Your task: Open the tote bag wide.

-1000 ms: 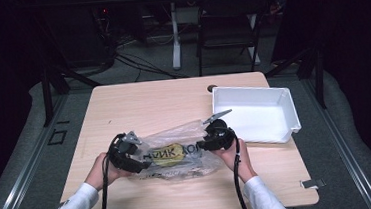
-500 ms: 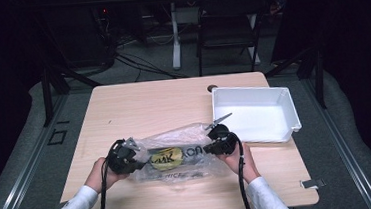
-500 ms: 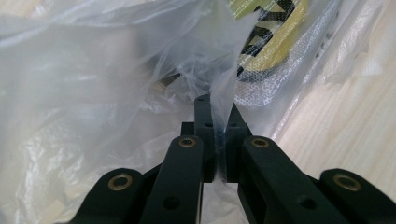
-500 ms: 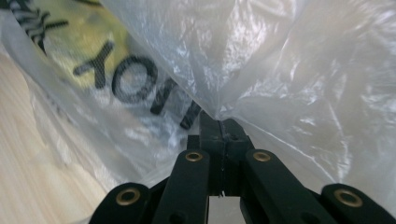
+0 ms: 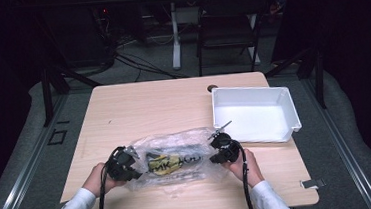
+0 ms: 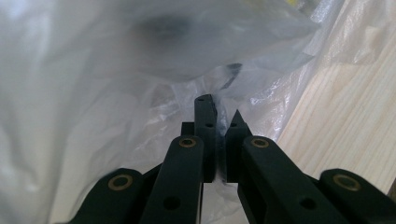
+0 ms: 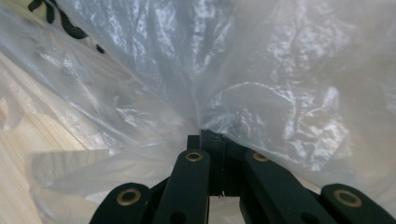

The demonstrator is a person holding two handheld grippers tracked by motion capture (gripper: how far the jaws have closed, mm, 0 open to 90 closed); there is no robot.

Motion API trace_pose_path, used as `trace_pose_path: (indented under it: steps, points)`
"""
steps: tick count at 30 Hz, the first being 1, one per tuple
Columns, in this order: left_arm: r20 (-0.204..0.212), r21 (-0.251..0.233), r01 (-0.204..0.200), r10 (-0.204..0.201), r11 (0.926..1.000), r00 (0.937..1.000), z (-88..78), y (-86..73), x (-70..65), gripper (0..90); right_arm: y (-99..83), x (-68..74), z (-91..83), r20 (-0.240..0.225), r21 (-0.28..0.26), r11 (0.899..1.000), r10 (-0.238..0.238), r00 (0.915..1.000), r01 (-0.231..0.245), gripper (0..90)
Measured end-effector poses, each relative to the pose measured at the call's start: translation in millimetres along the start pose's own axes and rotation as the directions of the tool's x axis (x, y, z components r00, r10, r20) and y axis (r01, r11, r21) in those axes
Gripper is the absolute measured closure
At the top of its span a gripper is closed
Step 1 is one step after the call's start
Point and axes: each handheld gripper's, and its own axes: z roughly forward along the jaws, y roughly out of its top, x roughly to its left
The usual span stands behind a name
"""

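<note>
- The bench (image 5: 163, 106) is pale wood — its far half bare, as it was a second ago.
- A white tray (image 5: 254, 114) sits at the bench's right far side; it has not moved.
- A clear plastic bag (image 5: 177, 155) lies stretched across the near middle of the bench, with a yellow-and-black printed thing (image 5: 164, 164) inside. Compared with a second ago it sits a little nearer the person and is pulled flatter.
- The left gripper (image 5: 128, 165) holds the bag's left end; in the left gripper view its jaws are nearly together, pinching a fold of film (image 6: 219, 100).
- The right gripper (image 5: 220, 149) holds the right end, just beside the tray's near left corner; its jaws are closed on bunched film (image 7: 201, 116). Both hands have drawn slightly apart since the earlier frames.
</note>
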Motion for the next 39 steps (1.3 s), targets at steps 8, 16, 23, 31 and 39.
trace_pose_path:
  steps: [8, 16, 23, 31, 39]
  points:
    - [-0.022, -0.091, 0.054, -0.056, 0.9944, 0.9982, -19.8, -2.4, 1.7, 59.9, 4.6, 3.1, -13.4, -0.051, -0.092, 0.996, -0.019, 0.9985, 0.015, 69.5]
    - [-0.045, -0.206, 0.087, -0.099, 0.9746, 0.9941, -37.3, 2.0, 3.2, 46.8, 19.7, 26.1, -18.9, -0.047, -0.212, 0.969, -0.139, 0.9891, 0.126, 43.7]
    - [-0.014, -0.208, 0.124, -0.130, 0.9702, 0.9914, -28.2, 5.4, 13.5, 60.5, 26.9, 31.6, -8.5, 0.020, -0.195, 0.967, -0.161, 0.9867, 0.162, 65.6]
    - [-0.010, -0.177, 0.124, -0.128, 0.9763, 0.9917, -19.7, 4.2, 12.1, 83.8, 20.9, 32.7, -12.6, 0.002, -0.186, 0.969, -0.164, 0.9865, 0.161, 90.0]
    - [0.001, -0.132, 0.115, -0.115, 0.9846, 0.9933, -15.5, 0.6, 8.9, 89.1, 8.2, 39.9, -9.4, -0.069, -0.098, 0.982, -0.170, 0.9830, 0.163, 90.0]
